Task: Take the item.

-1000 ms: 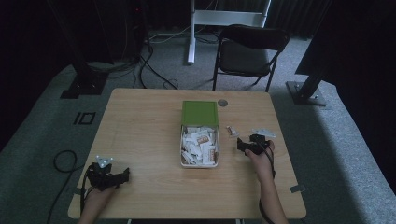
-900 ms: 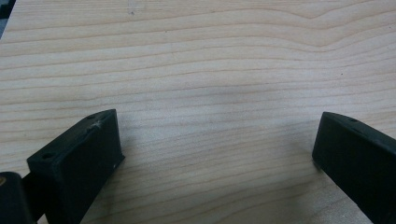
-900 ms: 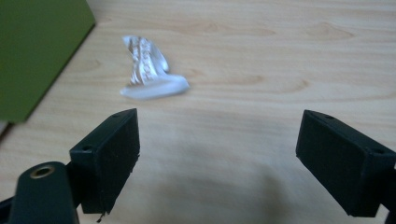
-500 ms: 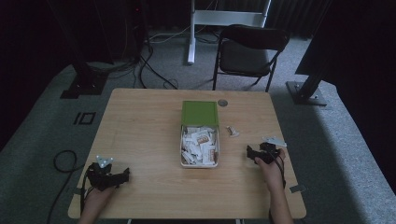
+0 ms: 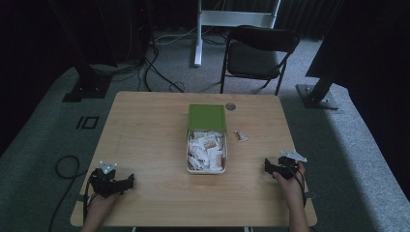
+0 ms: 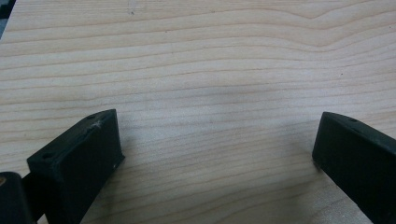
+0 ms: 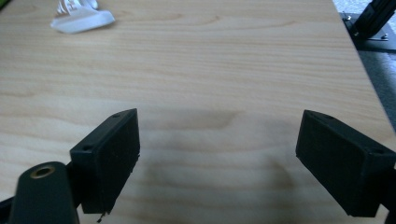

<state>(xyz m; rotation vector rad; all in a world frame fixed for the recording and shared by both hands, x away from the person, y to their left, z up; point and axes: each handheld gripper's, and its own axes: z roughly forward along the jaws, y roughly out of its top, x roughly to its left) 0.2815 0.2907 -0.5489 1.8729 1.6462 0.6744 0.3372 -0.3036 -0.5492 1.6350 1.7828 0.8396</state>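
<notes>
Resting at the near left corner of the table [image 5: 145, 125], the left gripper [image 5: 126, 182] has its jaws spread wide over bare wood, holding nothing. It sits well apart from everything, so any reach from there toward the middle would be a long one and could clip the near rim of the white tray [image 5: 188, 162], shoving it.

That tray sits at the table's centre, heaped with small white packets [image 5: 207, 147], its green lid [image 5: 207, 117] lying at the far end. Piled loosely as they are, a careless dip could probably scatter several onto the wood.

One stray packet [image 5: 240, 136] lies just right of the tray. It looks thin and flat, so the jaws may slide over it or push it away rather than pinch it.

At the near right edge the right gripper [image 5: 269, 167] also stands released and empty; in its own view the tray's corner [image 7: 81, 19] shows far left.
</notes>
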